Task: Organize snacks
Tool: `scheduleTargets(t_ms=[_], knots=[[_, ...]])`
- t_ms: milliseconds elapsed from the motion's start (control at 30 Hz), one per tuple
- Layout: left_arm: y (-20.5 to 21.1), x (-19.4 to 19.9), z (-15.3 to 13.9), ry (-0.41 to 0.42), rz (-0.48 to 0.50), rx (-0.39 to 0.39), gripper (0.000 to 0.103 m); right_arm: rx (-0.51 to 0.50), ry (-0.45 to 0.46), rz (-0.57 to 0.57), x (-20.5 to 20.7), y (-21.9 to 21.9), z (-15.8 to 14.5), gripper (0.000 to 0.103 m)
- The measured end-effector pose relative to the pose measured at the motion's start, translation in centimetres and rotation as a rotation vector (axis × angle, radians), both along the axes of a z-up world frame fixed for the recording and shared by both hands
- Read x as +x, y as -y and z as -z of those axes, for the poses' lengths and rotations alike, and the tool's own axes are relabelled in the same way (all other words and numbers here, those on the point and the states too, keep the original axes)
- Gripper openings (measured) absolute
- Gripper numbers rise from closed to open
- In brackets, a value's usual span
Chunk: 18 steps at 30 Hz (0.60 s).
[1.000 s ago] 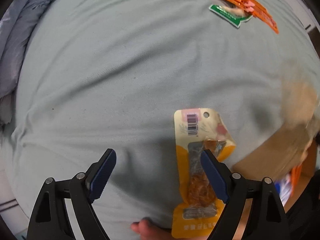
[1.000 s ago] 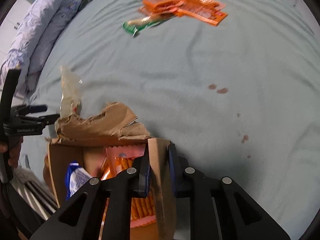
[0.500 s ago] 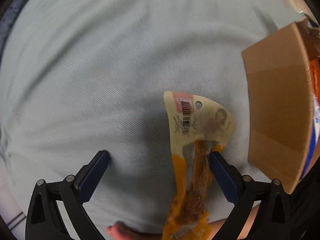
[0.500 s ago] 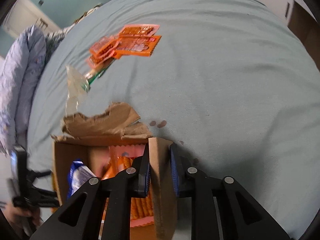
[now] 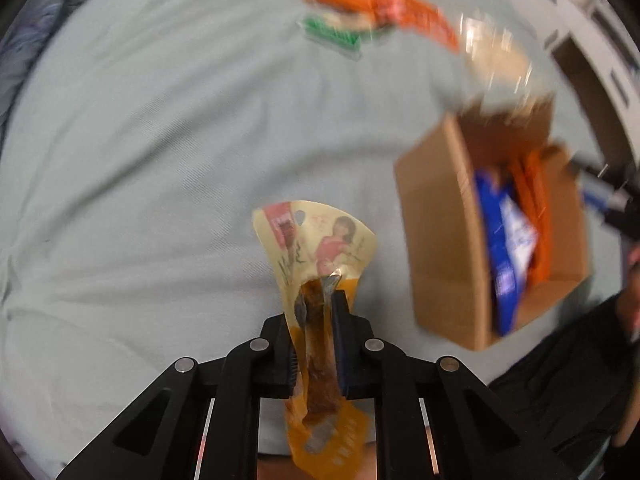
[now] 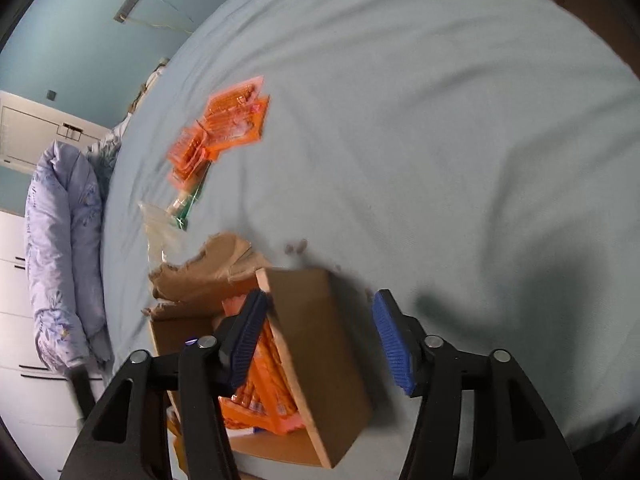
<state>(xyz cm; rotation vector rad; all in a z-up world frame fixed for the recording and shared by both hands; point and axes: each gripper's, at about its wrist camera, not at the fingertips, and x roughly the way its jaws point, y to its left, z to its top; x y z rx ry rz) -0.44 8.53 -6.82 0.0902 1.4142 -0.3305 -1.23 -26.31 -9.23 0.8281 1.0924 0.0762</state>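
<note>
A yellow snack packet (image 5: 320, 248) with a dried meat strip hangs above the bed sheet. My left gripper (image 5: 316, 308) is closing, and its pads press on the packet's middle. To its right stands an open cardboard box (image 5: 436, 240) holding a blue packet (image 5: 504, 240) and orange packets (image 6: 264, 392). My right gripper (image 6: 318, 298) straddles the box's side wall (image 6: 320, 340); its jaws are opening and the pads stand off the cardboard.
Loose orange packets (image 6: 228, 128) and a green packet (image 6: 188, 204) lie farther up the pale blue sheet (image 6: 440, 120). A clear plastic bag (image 6: 158, 228) sticks up behind the box's torn flap. A folded lilac duvet (image 6: 64, 240) lines the bed's left edge.
My left gripper went from wide open to shut on the yellow packet and lifted it off the sheet. My right gripper let go of the box wall and rolled.
</note>
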Motion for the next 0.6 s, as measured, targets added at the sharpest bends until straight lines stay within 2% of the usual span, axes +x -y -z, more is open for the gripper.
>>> scheduleTargets(t_ms=[67, 133, 200, 300, 400, 500, 600], knots=[[-1.1, -0.6, -2.4, 0.072, -0.034, -0.044, 0.013, -0.009, -0.008, -0.038, 0.3, -0.3, 0.0, 0.057], [0.4, -1.3, -5.0, 0.142, -0.016, -0.086, 0.013, -0.007, -0.004, -0.085, 0.5, -1.0, 0.1, 0.057], [1.7, -1.6, -7.4, 0.184, 0.004, -0.158, 0.011, 0.05, 0.003, -0.154, 1.1, -1.9, 0.3, 0.059], [2.0, -0.2, -10.3, 0.235, 0.036, -0.234, 0.009, -0.027, 0.012, -0.178, 1.9, -2.9, -0.3, 0.06], [4.4, -0.1, -11.7, 0.276, 0.039, -0.229, 0.01, -0.012, 0.025, -0.204, 2.7, -3.1, -0.3, 0.06], [5.3, 0.7, -12.4, 0.278, 0.011, -0.237, 0.01, -0.006, 0.026, -0.226, 3.0, -2.8, -0.1, 0.06], [4.5, 1.3, -14.1, 0.306, -0.033, -0.299, 0.01, 0.062, 0.03, -0.193, 2.6, -1.2, 0.3, 0.06]])
